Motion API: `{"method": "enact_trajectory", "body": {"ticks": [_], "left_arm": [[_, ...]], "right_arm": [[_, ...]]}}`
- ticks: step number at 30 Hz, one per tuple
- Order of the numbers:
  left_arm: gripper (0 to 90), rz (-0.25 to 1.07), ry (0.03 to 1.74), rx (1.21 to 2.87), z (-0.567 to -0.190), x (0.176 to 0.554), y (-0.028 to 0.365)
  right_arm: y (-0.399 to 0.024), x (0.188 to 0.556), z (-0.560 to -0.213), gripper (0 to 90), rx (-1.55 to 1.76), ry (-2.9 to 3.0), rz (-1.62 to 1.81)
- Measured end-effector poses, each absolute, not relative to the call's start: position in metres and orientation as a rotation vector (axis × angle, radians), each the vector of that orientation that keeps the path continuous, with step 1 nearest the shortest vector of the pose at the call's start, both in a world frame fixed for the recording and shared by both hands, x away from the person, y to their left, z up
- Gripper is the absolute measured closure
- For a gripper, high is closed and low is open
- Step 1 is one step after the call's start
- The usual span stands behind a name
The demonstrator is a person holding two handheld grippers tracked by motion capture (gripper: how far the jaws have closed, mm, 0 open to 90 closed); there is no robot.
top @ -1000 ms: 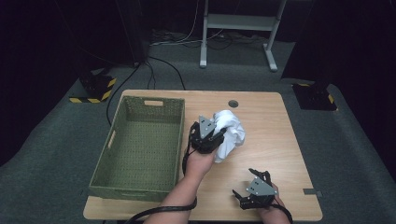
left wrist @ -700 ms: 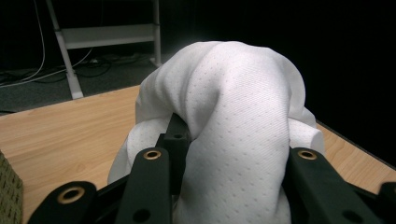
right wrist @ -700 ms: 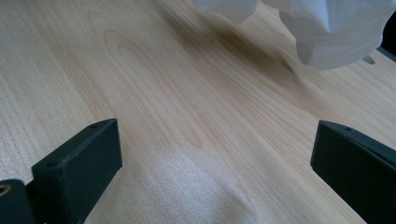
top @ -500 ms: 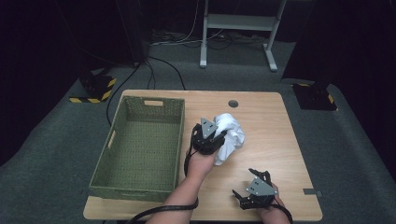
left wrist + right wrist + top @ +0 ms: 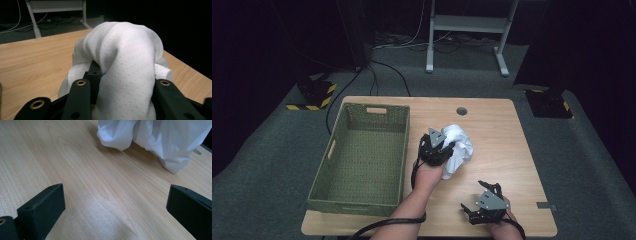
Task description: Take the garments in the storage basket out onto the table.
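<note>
White cloth (image 5: 125, 57) — bunched between left gripper (image 5: 123, 85) fingers (image 5: 93, 75) | on table (image 5: 507, 130)

The scene is seen from above in the high view, which is aimed forward and down so that the whole wooden table (image 5: 492, 125), the green basket (image 5: 362, 155) and the floor beyond are taken in from well back. The left gripper view is set low and very close, directed along its jaws across the tabletop toward the far edge, with the white cloth (image 5: 125, 62) pressed near the lens. The right gripper view is held just above the table surface (image 5: 82, 175), angled down and forward. The cloth (image 5: 160, 137) and the tabletop are shared by all three views.
</note>
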State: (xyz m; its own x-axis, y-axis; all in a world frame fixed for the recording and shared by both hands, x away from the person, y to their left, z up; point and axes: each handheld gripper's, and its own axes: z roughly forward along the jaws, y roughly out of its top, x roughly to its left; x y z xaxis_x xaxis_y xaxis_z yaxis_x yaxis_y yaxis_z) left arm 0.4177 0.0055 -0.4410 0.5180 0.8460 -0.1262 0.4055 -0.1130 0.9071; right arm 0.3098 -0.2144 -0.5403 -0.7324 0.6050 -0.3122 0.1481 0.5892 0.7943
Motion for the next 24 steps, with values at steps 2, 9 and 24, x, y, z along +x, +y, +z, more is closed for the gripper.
{"method": "enact_trajectory", "body": {"ticks": [2,9,24], "left_arm": [[63.9,0.526,1.069,1.727,-0.444,0.419,0.004],[63.7,0.507,1.103,1.737,-0.455,0.424,0.003],[62.6,0.462,1.172,1.750,-0.476,0.434,0.004]], "right_arm": [[-0.214,0.310,-0.540,1.7,0.596,2.249,1.052],[-0.215,0.310,-0.540,1.7,0.595,2.250,1.054],[-0.214,0.310,-0.540,1.7,0.591,2.251,1.053]]}}
